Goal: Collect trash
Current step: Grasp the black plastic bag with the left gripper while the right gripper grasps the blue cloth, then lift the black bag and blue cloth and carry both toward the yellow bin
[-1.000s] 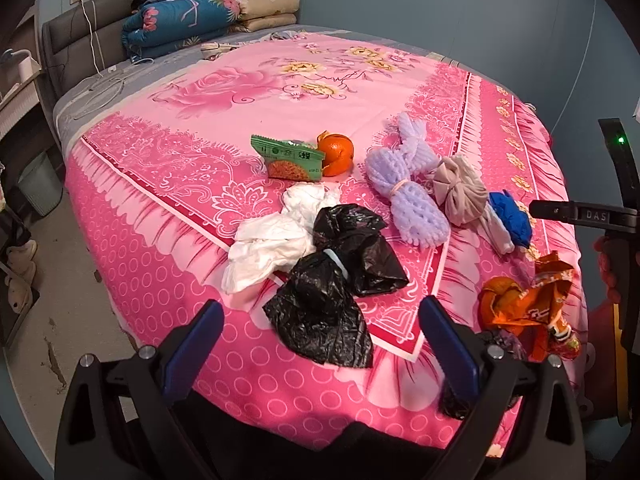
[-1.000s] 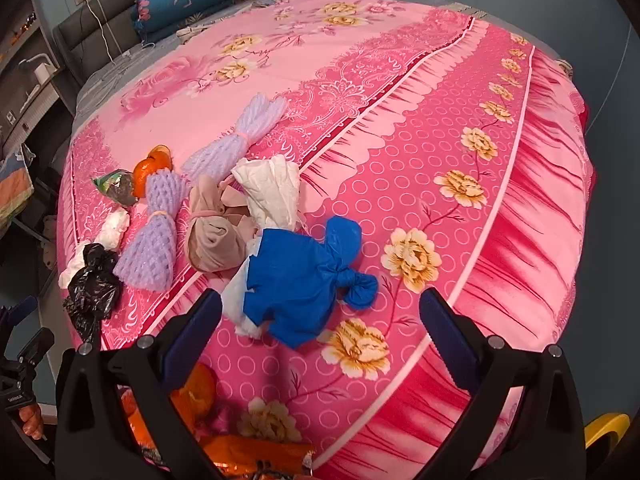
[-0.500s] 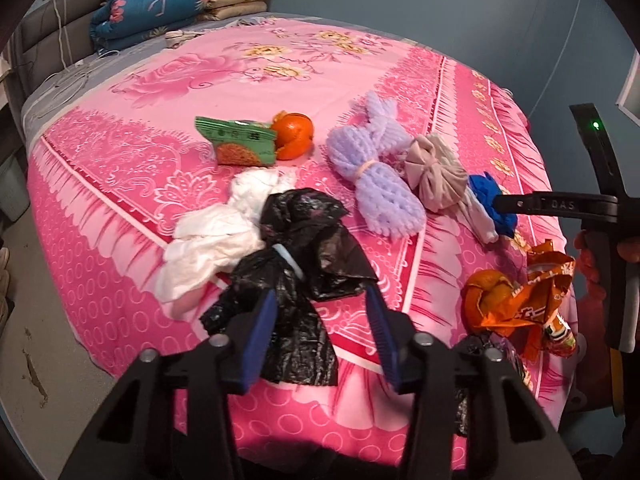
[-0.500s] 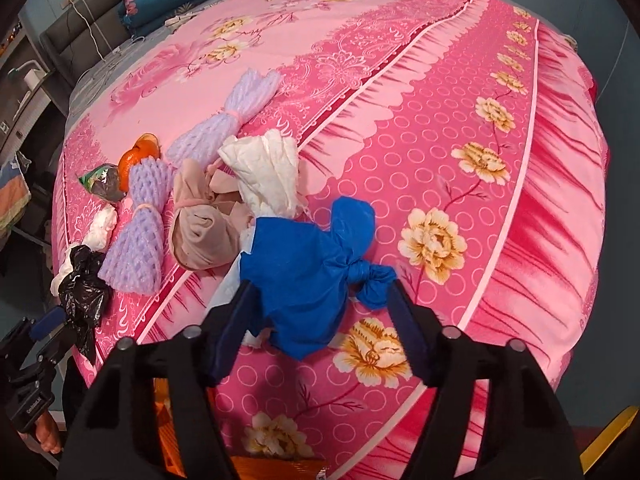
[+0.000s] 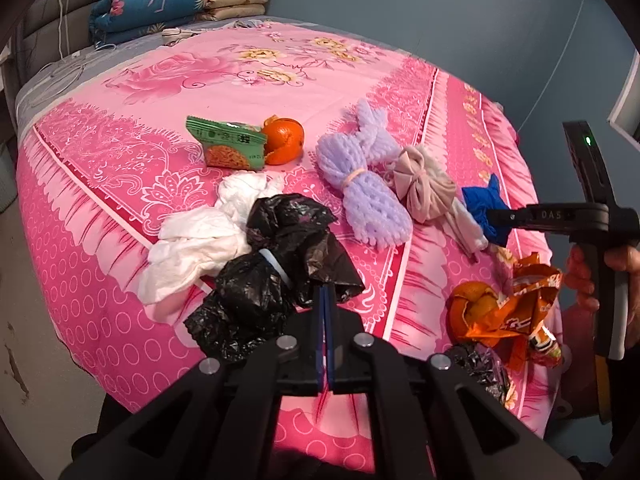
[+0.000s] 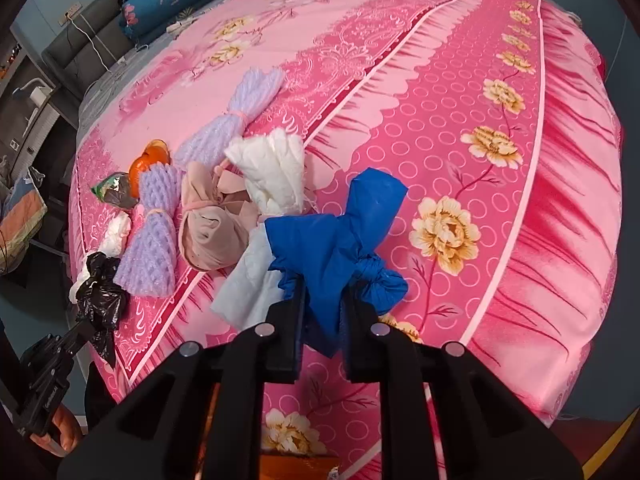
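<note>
Trash lies scattered on a pink flowered bed. At the near edge, my left gripper has its jaws closing flat together on the rim of a knotted black plastic bag. In the right wrist view the black bag sits at that gripper's tip. My right gripper is closing on a knotted blue bag, with blue plastic squeezed between its pads. A white bag lies against the black one.
Further trash on the bed: a purple foam net, a beige tied bundle, a green wrapper, orange peel and a crumpled orange snack packet. Folded quilts sit at the headboard. Floor lies left of the bed.
Both grippers went from wide open to shut, the left closing on the black bag's edge and the right on the blue bag. Both tipped a little further down.
</note>
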Available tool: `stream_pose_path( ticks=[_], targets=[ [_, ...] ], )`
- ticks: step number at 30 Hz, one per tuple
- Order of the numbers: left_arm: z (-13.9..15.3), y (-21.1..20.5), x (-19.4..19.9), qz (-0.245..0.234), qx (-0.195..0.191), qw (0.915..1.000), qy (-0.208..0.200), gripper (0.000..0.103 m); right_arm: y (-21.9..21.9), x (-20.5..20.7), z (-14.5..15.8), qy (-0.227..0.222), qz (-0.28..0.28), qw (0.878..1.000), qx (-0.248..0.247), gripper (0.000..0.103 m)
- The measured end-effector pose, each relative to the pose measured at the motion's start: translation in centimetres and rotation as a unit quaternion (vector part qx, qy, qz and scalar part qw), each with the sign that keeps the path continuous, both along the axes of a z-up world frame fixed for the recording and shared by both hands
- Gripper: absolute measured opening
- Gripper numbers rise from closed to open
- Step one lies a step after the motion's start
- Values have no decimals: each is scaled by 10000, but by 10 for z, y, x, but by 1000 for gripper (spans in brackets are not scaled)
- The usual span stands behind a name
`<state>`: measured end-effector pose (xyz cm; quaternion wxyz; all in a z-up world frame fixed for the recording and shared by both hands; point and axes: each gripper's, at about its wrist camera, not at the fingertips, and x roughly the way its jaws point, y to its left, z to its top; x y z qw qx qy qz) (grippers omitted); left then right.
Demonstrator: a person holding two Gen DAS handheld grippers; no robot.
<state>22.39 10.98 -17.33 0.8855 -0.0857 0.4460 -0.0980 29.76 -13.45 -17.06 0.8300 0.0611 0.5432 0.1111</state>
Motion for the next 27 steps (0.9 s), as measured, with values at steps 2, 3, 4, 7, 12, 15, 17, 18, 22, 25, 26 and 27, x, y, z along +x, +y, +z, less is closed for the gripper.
stream_pose_path(
  ticks=[2, 3, 4, 7, 12, 15, 17, 18, 22, 25, 26, 27],
  targets=[
    [4, 5, -4, 48, -107, 9999, -88, 0, -5, -3, 7, -59, -34, 9999, 123, 12],
    [6, 6, -6, 66, -104, 9998, -132, 0, -6, -5, 10, -84, -25, 9999, 149, 12],
    [9, 7, -7, 72, -106, 9998, -163, 0, -7, -6, 13, -135, -15, 9998, 140, 12],
    [13, 9, -11, 46, -158, 9996, -210, 0, -10, -10, 20, -217, -14, 9997, 141, 12],
    [15, 7, -13, -62, -56, 9998, -201, 0, -13, -16, 28, -353, -9, 9994, 60, 12],
    [11, 7, -10, -116, -74, 9999, -90, 0, -20, -13, 24, -266, -112, 9995, 137, 12],
    [12, 5, -10, -155, -66, 9998, -118, 0, -22, -14, 23, -212, -126, 9993, 264, 12],
    [12, 5, -10, -165, -73, 9997, -137, 0, -23, -14, 23, -204, -126, 9993, 296, 12],
    [12, 12, -6, -205, -244, 9994, -136, 0, -22, -21, 30, -235, -43, 9991, 343, 12],
    [12, 15, -6, -280, -282, 9991, -129, 4, -17, -29, 35, -276, 112, 9987, 425, 12],
    [12, 16, -6, -296, -242, 9992, -120, 13, -15, -31, 36, -305, 158, 9985, 421, 12],
    [12, 16, -6, -285, -163, 9994, -139, 30, -13, -33, 37, -328, 204, 9983, 430, 12]
  ],
)
